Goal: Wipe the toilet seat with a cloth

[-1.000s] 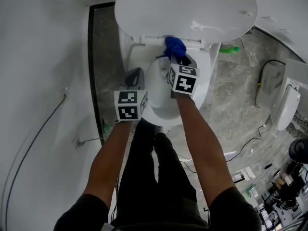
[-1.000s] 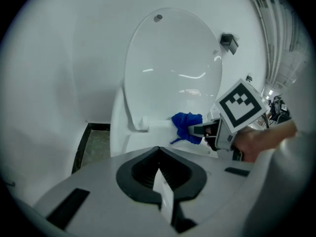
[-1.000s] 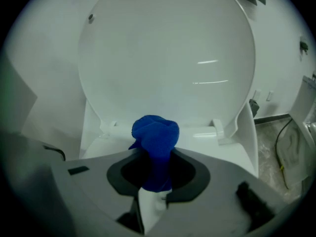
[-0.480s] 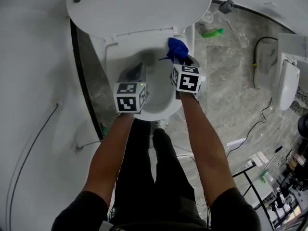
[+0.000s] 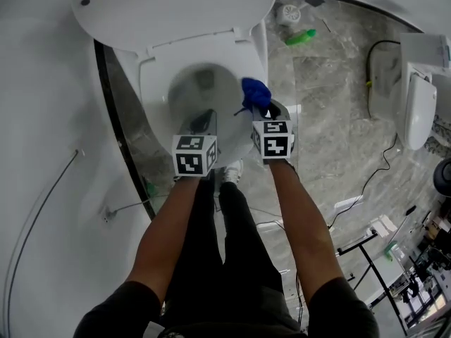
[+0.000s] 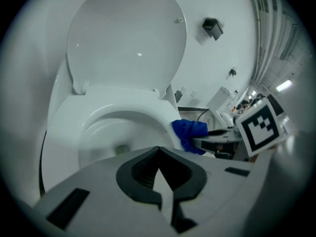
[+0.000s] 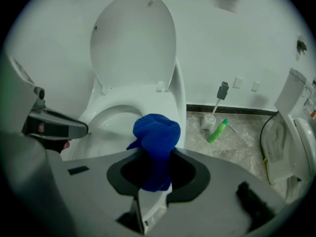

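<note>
The white toilet seat [image 5: 151, 83] lies down around the bowl, with the lid [image 5: 176, 9] raised behind it. A blue cloth [image 5: 256, 94] rests on the seat's right side, and my right gripper [image 5: 262, 110] is shut on it. In the right gripper view the cloth [image 7: 157, 137] bulges up out of the jaws over the seat's right rim [image 7: 163, 100]. My left gripper [image 5: 204, 120] hangs over the front of the bowl, shut and empty. The left gripper view shows its closed jaws [image 6: 159, 149], the seat [image 6: 64, 122] and the cloth [image 6: 189, 132] to the right.
A green bottle [image 5: 301, 36] and a toilet brush holder [image 5: 289, 13] stand on the marble floor right of the toilet. Another white fixture [image 5: 416, 118] and cables lie at far right. A white wall runs along the left. The person's legs stand just before the bowl.
Both grippers have drawn back toward the person. The cloth has slid from the seat's rear near the hinge along its right side toward the front.
</note>
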